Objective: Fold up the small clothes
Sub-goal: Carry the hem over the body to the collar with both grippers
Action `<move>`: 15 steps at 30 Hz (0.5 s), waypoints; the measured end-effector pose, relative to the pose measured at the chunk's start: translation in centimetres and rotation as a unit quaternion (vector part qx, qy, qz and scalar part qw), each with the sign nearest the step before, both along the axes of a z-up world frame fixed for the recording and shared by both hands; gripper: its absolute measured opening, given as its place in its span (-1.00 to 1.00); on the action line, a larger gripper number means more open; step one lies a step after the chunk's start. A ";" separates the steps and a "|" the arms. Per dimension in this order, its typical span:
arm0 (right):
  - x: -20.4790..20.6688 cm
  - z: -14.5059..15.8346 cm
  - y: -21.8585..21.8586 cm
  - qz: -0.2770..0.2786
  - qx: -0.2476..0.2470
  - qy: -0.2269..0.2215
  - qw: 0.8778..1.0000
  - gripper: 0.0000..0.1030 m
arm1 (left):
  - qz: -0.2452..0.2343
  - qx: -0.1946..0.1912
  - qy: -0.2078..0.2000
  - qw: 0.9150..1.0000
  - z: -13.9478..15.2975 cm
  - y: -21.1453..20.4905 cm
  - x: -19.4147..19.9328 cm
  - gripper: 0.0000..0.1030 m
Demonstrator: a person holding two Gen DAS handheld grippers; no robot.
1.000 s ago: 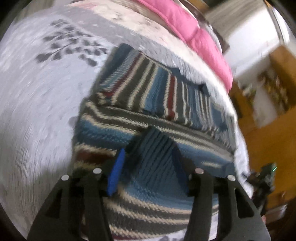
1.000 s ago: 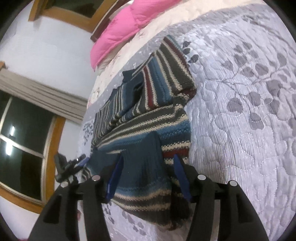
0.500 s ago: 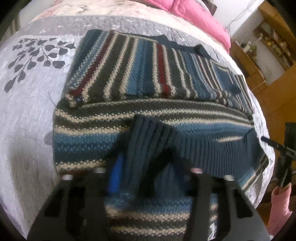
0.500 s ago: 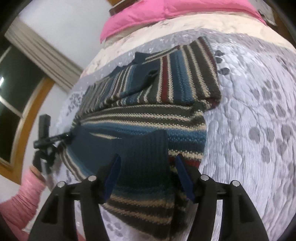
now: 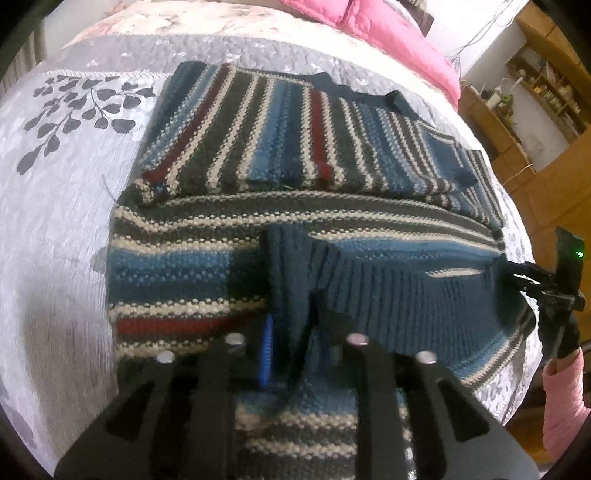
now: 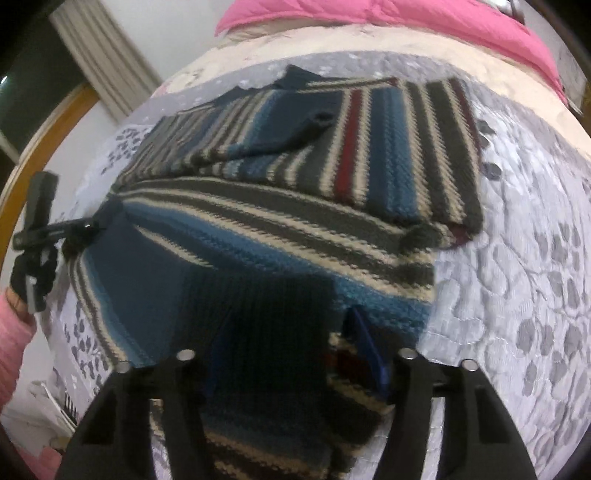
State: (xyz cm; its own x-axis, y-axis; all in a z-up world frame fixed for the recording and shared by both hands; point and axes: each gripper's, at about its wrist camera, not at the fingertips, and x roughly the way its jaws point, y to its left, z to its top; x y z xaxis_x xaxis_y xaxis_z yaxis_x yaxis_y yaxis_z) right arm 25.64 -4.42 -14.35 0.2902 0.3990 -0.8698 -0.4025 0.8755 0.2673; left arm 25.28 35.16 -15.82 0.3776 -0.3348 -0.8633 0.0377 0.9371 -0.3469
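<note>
Striped knit sweater (image 5: 295, 155) lies flat on the bed's grey quilt (image 5: 59, 206), far part already doubled over with a sleeve laid across it; the near ribbed hem (image 5: 399, 291) is lifted off the body. Left gripper (image 5: 291, 354) has its fingers narrowed onto a bunched fold of that hem, fabric pinched between the blue pads. Right gripper (image 6: 291, 354) has the other hem corner lying between its fingers, but they stand fairly wide and the dark cloth hides the contact, so I can't tell whether it's a real clamp. Step in hand, as I read it: carrying the bottom hem up and over toward the folded upper part. Next move calls for both grippers travelling forward level and together, hem kept taut between them, then laid to line up with the upper fold edge. Risk: a loose right side gives a skewed fold. Room: open quilt left and right of the sweater, pink pillow (image 6: 406, 18) well beyond it. In the left view the bed edge sits just beside the sweater's right side, with wooden furniture (image 5: 517, 110) past it.
</note>
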 end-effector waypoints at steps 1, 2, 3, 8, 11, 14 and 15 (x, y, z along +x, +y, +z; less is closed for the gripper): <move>-0.1 0.1 0.2 0.005 0.001 -0.001 1.000 0.04 | -0.004 0.001 0.001 1.000 -0.1 -0.2 0.1 -0.32; -0.3 0.0 0.5 0.012 -0.008 -0.006 1.000 -0.04 | -0.008 0.008 -0.001 1.000 -0.1 -0.6 0.1 -0.25; -0.4 -0.1 0.9 0.019 -0.025 -0.014 0.999 -0.12 | -0.014 0.014 -0.003 1.000 -0.1 -1.0 0.2 -0.22; -1.1 0.9 1.0 0.035 0.001 -0.024 0.999 -0.75 | -0.028 0.050 -0.016 0.998 0.4 -2.4 -0.2 -0.74; -1.8 2.5 0.2 0.036 0.029 -0.037 0.998 -0.76 | -0.021 0.029 -0.032 0.999 1.6 -2.1 -1.0 -0.75; -2.3 4.5 -1.0 0.030 0.068 -0.046 0.996 -0.77 | -0.015 0.011 -0.063 0.998 3.7 -1.8 -1.9 -0.76; -2.3 5.0 -1.3 0.028 0.076 -0.048 0.996 -0.77 | -0.012 0.006 -0.073 0.997 4.3 -1.8 -2.1 -0.76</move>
State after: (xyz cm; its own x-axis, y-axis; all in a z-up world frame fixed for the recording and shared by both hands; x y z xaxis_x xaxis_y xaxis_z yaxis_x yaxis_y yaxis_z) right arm 23.35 -5.67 -9.32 0.3433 0.5415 -0.7674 -0.4793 0.8037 0.3526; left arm 23.18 33.41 -11.51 0.4916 -0.3354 -0.8036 0.1104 0.9394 -0.3246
